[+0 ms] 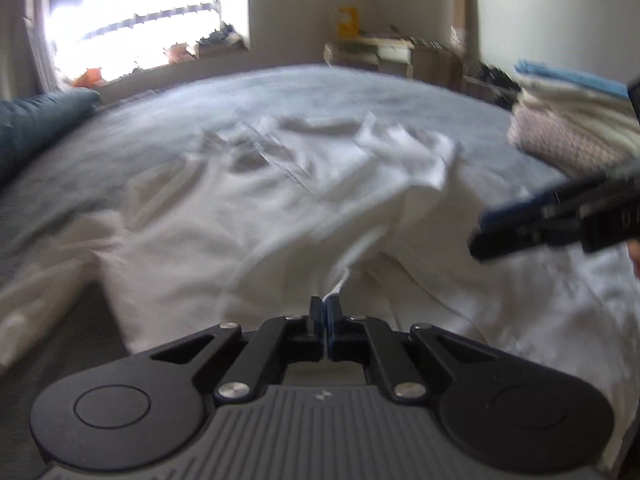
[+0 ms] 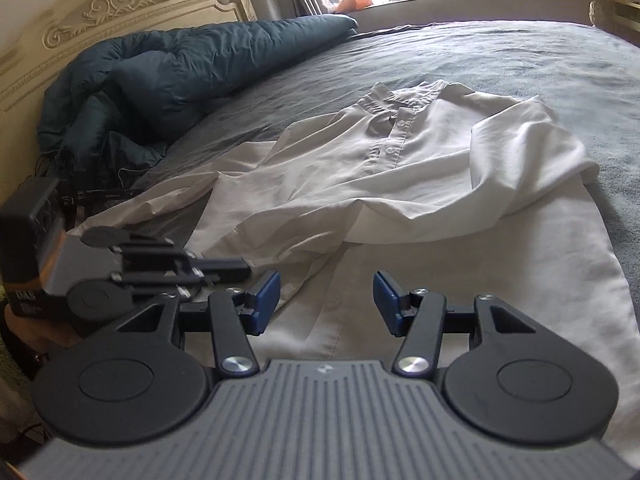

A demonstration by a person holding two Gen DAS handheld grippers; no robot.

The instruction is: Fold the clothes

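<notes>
A white button-up shirt (image 2: 400,168) lies front up on the grey bed cover (image 2: 520,52), its collar toward the far side and one sleeve folded across the chest. My left gripper (image 1: 326,308) is shut on an edge of the shirt (image 1: 280,208) at its near hem, with a strip of white cloth pinched between the pads. In the right wrist view the left gripper (image 2: 244,267) comes in low from the left at the shirt's side edge. My right gripper (image 2: 326,300) stands open just above the shirt's lower part, nothing between its blue pads (image 2: 264,300). In the left wrist view the right gripper (image 1: 480,236) enters from the right.
A dark teal duvet (image 2: 180,76) is bunched along the left by the cream carved headboard (image 2: 120,8). A stack of folded clothes (image 1: 572,120) sits on the bed's right side. A bright window (image 1: 152,8) and cluttered shelves (image 1: 384,48) lie beyond the bed.
</notes>
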